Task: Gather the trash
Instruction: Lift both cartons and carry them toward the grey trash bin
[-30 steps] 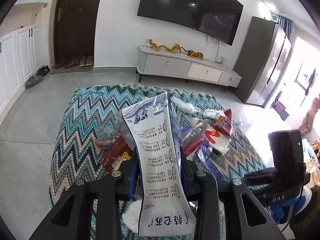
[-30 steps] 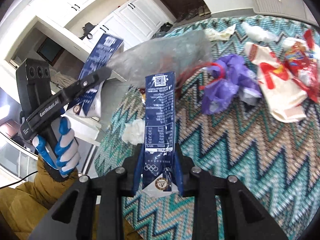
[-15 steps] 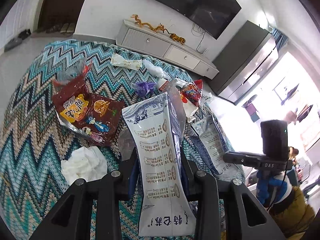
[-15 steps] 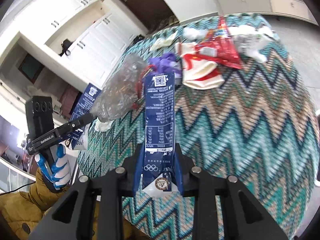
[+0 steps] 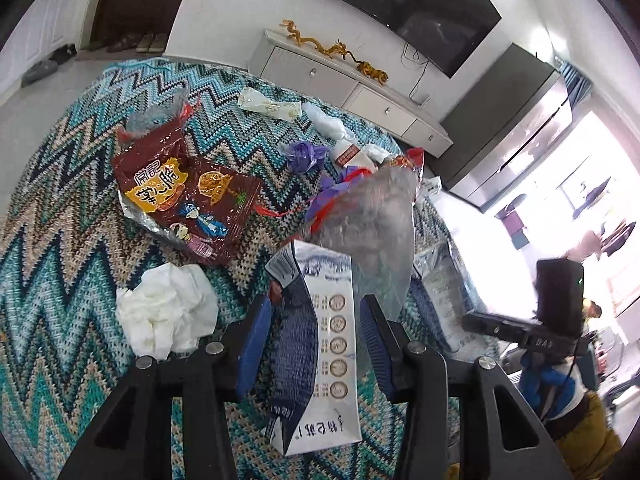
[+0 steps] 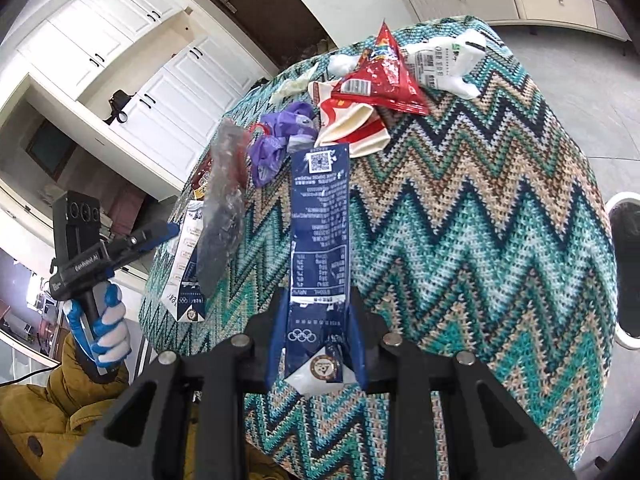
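Nearest the left wrist camera, the left tongs point(image 5: 314, 334) have just been opening. The white milk carton point(image 5: 320, 344) is between the jaws, but the blue pads now stand clear of its sides, so it is released. It has twisted and sagged since a second ago, when it stood straight and pinched. It appears to have been let go near the table's near edge, with the clear plastic bag point(image 5: 372, 232) draped just behind it. That looks like gathering rubbish into one place rather than binning it.

The right tongs point(image 6: 316, 344) are clenched on the dark blue carton point(image 6: 320, 240), unchanged over the same second, so it is not yet delivered.

Further out on the zigzag-covered table point(image 5: 72, 216) lie a crumpled white tissue point(image 5: 168, 306), then a brown snack bag point(image 5: 184, 196), purple wrap point(image 5: 304, 156) and, toward the far edge, a pale wrapper point(image 5: 268, 104).

A white-rimmed, dark-lined bin point(image 6: 626, 268) appears beside the table; its contents cannot be seen.
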Demonstrator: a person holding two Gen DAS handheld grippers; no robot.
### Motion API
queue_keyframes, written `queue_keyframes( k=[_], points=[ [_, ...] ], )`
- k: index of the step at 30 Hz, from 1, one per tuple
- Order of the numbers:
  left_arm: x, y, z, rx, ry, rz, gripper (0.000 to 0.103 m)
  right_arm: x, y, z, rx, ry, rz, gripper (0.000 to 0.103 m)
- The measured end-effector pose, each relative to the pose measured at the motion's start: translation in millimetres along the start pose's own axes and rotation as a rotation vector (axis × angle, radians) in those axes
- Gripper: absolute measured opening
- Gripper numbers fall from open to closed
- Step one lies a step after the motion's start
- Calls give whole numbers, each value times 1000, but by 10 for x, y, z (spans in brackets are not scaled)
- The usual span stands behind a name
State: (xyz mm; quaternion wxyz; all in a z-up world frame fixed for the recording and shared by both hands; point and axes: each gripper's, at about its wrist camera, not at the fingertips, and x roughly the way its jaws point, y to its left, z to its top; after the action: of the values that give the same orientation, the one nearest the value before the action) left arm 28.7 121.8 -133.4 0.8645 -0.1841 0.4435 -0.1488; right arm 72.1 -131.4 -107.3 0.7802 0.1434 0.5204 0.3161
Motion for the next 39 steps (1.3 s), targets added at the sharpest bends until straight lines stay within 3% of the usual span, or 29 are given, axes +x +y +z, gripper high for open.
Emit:
queue_keyframes(
  k=[1, 3, 8, 10, 12, 14, 17, 23, 32, 36, 39],
  points=[
    [-27, -27, -23, 16, -3, 9, 53, 6, 19, 10, -7, 2, -1, 27],
    [-92, -111, -82, 57, -16, 42, 80, 16, 20, 18, -12, 4, 0, 27],
    [-71, -317, -234, 159, 8, 139, 80, 68, -26, 26, -12, 10, 12, 27],
    [-17, -374, -262, 184, 18, 178, 78, 87, -44, 34, -13, 13, 16, 27],
    [78, -367, -226, 178, 42, 197, 60, 98, -50, 62, -14, 16, 17, 27],
    [140, -324, -194, 162, 61, 197, 51, 108, -42, 95, -18, 16, 15, 28],
    [261, -269, -198, 155, 97, 230, 45, 147, -43, 122, -15, 15, 10, 28],
    [256, -231, -221, 141, 76, 207, 44, 190, -78, 126, 5, 9, 29, 28],
    [-283, -200, -130, 71, -56, 161, 44, -44, -104, 43, 17, -79, 97, 27],
    [-516, -410, 102, 100, -113, 145, 44, -311, -195, 43, 29, -157, 120, 27],
    [-467, -749, 302, 157, -110, 113, 44, -531, -338, 43, 50, -224, 121, 27]
  ],
)
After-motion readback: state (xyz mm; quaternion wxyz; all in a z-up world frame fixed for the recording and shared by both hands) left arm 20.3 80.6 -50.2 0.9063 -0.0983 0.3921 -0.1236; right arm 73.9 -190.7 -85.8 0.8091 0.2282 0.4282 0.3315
